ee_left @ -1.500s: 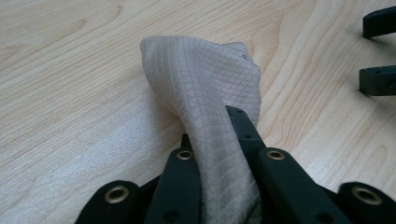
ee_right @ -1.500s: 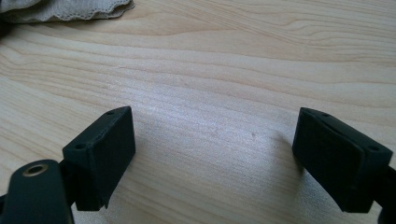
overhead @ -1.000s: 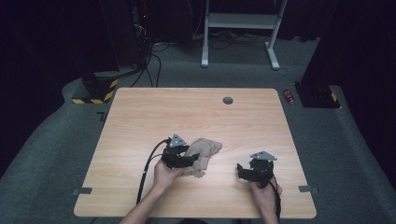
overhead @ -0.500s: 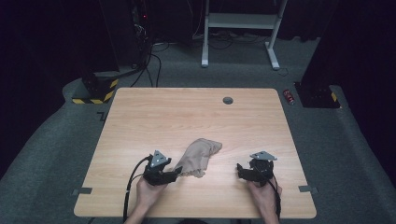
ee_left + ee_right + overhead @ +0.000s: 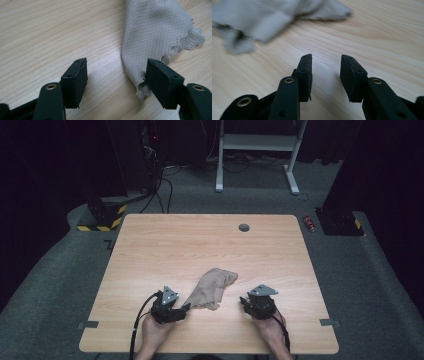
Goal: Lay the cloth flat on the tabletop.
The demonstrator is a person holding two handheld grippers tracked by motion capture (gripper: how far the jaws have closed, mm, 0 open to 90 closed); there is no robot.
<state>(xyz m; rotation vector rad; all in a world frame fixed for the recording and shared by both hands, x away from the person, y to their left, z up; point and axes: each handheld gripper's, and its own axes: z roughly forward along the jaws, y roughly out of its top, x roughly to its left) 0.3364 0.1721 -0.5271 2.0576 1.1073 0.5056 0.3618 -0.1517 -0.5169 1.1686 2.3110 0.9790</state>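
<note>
A beige cloth [image 5: 212, 287] with a scalloped hem lies crumpled near the front middle of the wooden table [image 5: 200, 245]. My left gripper [image 5: 186, 309] rests at the cloth's near left corner. In the left gripper view its jaws have just been opening and my left gripper [image 5: 116, 62] stands open, with the cloth [image 5: 155, 27] trailing down to the inner face of the right jaw, unpinched. My right gripper [image 5: 244, 301] sits to the right of the cloth, aimed at it. Its jaws have just been closing; my right gripper [image 5: 327, 57] keeps a narrow gap over bare wood, the cloth [image 5: 262, 20] lying blurred beyond.
A round grey grommet [image 5: 244, 227] is set into the table's far side. A black cable [image 5: 137, 320] trails from the left gripper over the front edge. On the floor beyond are a white frame [image 5: 255, 150] and a small red object [image 5: 310, 223].
The left gripper drew back from on top of the cloth toward the near left, and the cloth's corner stretched after it. The right gripper shifted left toward the cloth and its jaws narrowed.
</note>
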